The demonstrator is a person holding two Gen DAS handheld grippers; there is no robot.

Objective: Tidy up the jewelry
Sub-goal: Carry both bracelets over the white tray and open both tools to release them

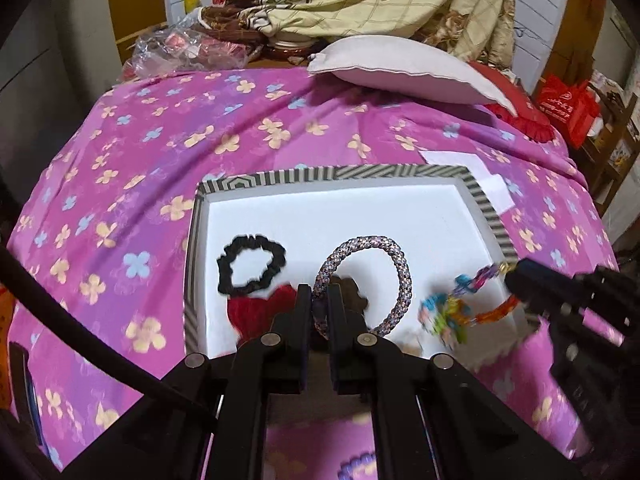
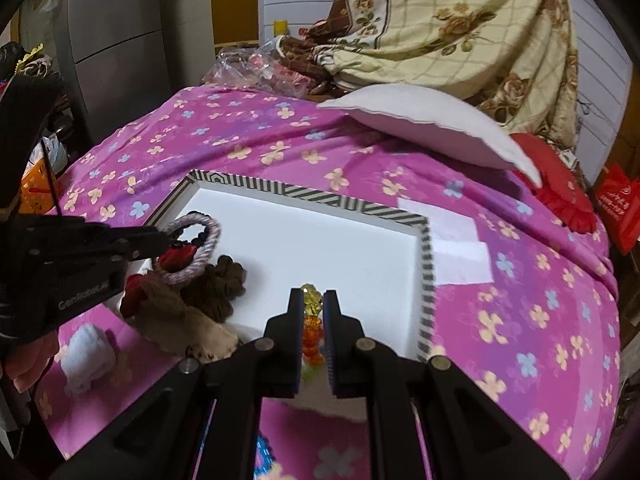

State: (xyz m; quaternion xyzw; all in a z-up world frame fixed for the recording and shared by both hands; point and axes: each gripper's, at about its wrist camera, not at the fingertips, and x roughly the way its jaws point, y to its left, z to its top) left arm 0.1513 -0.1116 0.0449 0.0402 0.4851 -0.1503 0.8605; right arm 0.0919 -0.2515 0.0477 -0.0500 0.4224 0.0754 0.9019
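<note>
The left gripper (image 1: 320,300) is pinching the speckled braided ring (image 1: 394,264) over the striped-rimmed tray (image 1: 486,204), while the right gripper (image 2: 313,300) is clamping the bright beaded chain (image 2: 311,322) (dangling loosely); both should be lowered onto bare white floor, apart from the black scrunchie (image 1: 250,265), before letting go.

Left gripper (image 1: 320,304) and right gripper (image 2: 312,312): matte black two-finger frames with round silver screws; white lettering on the left gripper's body; thin black cable (image 1: 80,332).
</note>
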